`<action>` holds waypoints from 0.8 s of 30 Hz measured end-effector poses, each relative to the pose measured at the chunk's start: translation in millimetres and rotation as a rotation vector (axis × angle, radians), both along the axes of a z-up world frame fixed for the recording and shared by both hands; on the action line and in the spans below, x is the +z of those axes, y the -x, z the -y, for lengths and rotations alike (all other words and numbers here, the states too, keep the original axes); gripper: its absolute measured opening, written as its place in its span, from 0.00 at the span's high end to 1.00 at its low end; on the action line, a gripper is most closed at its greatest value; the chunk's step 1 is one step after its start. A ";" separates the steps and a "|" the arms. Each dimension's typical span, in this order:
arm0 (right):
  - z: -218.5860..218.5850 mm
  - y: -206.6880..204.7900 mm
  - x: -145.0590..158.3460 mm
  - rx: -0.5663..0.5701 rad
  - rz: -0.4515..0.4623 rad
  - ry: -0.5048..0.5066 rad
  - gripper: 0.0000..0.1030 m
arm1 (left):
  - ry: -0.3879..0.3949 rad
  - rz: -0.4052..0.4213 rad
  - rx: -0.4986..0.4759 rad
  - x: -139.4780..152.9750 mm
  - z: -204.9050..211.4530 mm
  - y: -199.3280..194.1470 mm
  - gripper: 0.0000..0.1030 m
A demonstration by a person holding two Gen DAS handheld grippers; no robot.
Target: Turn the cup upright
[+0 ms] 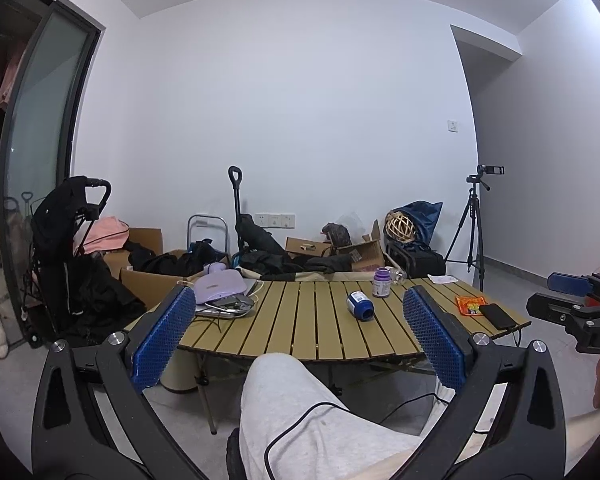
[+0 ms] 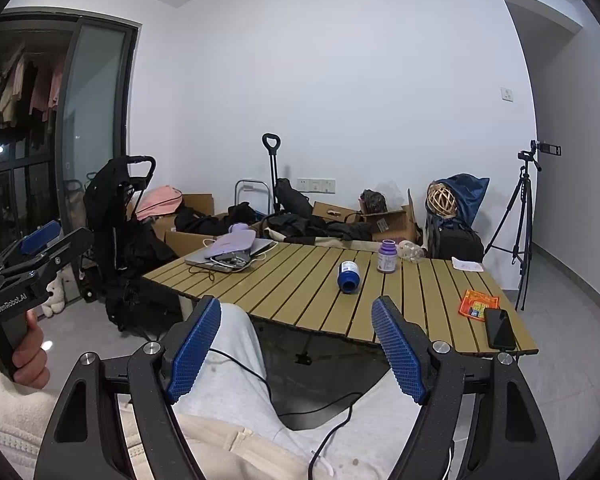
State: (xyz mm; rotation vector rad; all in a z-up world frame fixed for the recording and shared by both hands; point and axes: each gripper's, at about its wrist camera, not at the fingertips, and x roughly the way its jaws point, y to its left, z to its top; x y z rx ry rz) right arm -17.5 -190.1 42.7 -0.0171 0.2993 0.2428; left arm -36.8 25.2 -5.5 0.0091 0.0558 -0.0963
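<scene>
A clear glass cup (image 2: 411,251) lies on its side at the far edge of the slatted wooden table (image 2: 300,280), just right of a purple jar (image 2: 387,255). In the left wrist view the cup (image 1: 396,275) is partly hidden behind the purple jar (image 1: 381,282). My left gripper (image 1: 298,300) is open and empty, held above my lap well short of the table. My right gripper (image 2: 298,312) is open and empty, also short of the table's near edge. Each gripper shows in the other's view: the right one (image 1: 572,296) and the left one (image 2: 40,248).
A blue bottle (image 2: 348,276) lies on its side mid-table. A laptop with a lilac pouch and cables (image 2: 232,254) sits at the left. An orange packet (image 2: 478,304) and a black phone (image 2: 499,328) lie near the right front corner. Boxes, bags and a tripod (image 2: 520,232) stand behind.
</scene>
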 end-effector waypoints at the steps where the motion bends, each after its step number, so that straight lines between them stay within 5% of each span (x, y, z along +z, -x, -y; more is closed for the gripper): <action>1: -0.6 0.3 0.1 -0.002 0.001 0.000 0.20 | 0.000 0.000 0.000 0.5 -0.1 0.2 0.00; 24: 1.9 -1.5 -0.9 0.003 -0.006 0.002 0.20 | 0.009 -0.022 -0.001 2.7 0.1 -3.3 0.00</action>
